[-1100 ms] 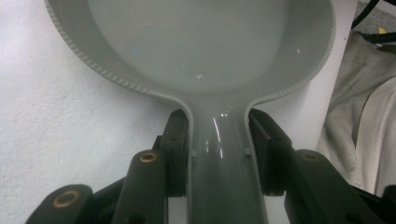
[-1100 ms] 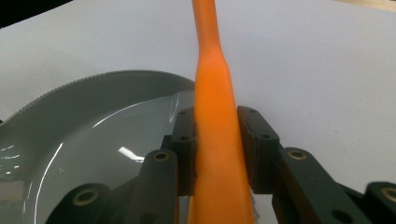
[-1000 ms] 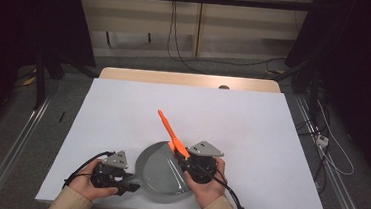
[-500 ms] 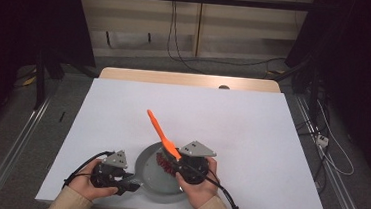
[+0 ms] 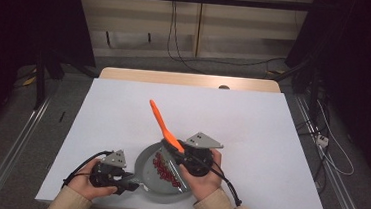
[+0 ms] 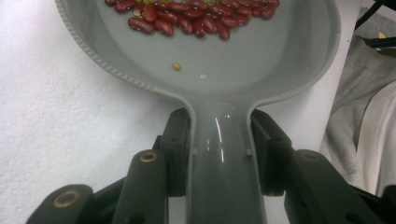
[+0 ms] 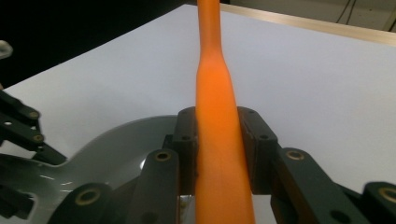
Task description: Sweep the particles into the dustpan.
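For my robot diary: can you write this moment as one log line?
left hand-held gripper: shut on pan handle | right hand-held gripper: shut on orange spatula | beans: in pan

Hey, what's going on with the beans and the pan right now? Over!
Left gripper shut on pan handle. Right gripper shut on orange spatula. Red beans in grey pan. Nothing blocking.

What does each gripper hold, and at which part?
The left gripper clamps the grey plastic pan by its handle; the right gripper clamps the orange plastic utensil on its handle.

A white table (image 5: pixel 252 125) stands on grey floor (image 5: pixel 16 121), with black cables (image 5: pixel 178 39) trailing behind it.
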